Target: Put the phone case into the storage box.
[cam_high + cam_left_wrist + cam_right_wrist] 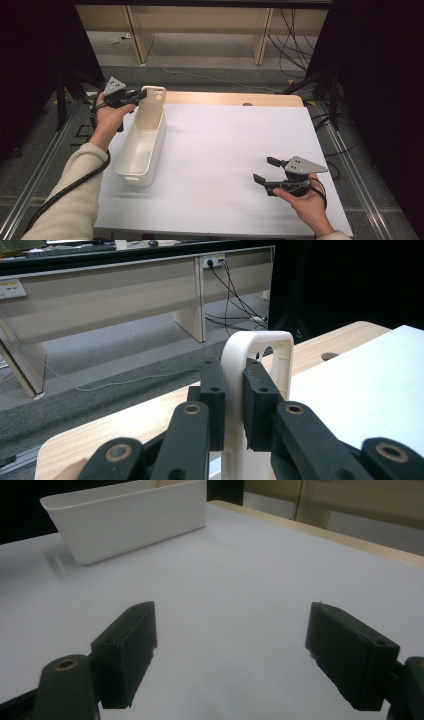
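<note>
Pinching bin by its far handle tab with left gripper; rigid, light, smooth plastic, likely to swing. Right gripper wide, empty.

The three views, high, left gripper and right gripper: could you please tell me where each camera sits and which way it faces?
High view: above the person's side, looking forward and down on the table; both forearms and hands enter from below.
Left gripper view: rides the left gripper, facing the far floor and desks; its black jaws clamp the white bin by its handle.
Right gripper view: rides the right gripper, low over the table, jaws wide apart.
Shared: the white bin shows in all three.
</note>
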Demonstrator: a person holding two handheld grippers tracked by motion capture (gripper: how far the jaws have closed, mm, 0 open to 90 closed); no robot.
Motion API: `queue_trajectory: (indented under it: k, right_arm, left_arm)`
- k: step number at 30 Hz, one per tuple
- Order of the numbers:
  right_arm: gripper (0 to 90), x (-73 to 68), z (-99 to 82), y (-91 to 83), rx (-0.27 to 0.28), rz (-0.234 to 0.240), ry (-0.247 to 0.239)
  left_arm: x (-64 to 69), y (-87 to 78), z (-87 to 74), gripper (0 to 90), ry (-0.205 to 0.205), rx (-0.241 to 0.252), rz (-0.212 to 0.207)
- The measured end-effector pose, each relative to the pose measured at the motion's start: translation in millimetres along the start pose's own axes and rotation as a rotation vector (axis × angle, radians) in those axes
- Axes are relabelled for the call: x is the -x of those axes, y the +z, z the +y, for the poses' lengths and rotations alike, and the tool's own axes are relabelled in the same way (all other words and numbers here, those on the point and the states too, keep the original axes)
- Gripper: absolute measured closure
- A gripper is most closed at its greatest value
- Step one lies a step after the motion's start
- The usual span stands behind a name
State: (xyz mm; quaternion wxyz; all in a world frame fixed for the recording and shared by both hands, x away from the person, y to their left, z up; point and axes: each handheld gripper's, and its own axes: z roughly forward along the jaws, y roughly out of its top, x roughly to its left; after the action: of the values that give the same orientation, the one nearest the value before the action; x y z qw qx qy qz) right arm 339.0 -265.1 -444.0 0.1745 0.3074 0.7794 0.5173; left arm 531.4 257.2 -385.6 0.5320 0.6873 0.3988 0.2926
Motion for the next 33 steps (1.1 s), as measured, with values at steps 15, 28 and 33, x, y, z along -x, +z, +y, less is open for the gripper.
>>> queue_trajectory:
  k: [15,28,33]
  right_arm:
    - [21.8,1.4,-0.3,0.5,0.015,-0.015,-0.021]
    - [21.8,1.8,-1.0,2.4,0.038,-0.007,-0.019]
    - [21.8,2.0,-1.1,2.3,0.037,-0.007,-0.02]
  left_arm:
    - [-2.6,4.0,-3.2,81.0,-0.002,-0.009,0.008]
    - [-3.3,10.8,-8.2,81.0,0.003,-0.027,0.016]
    - [-3.5,13.2,-10.4,80.9,0.006,-0.036,0.019]
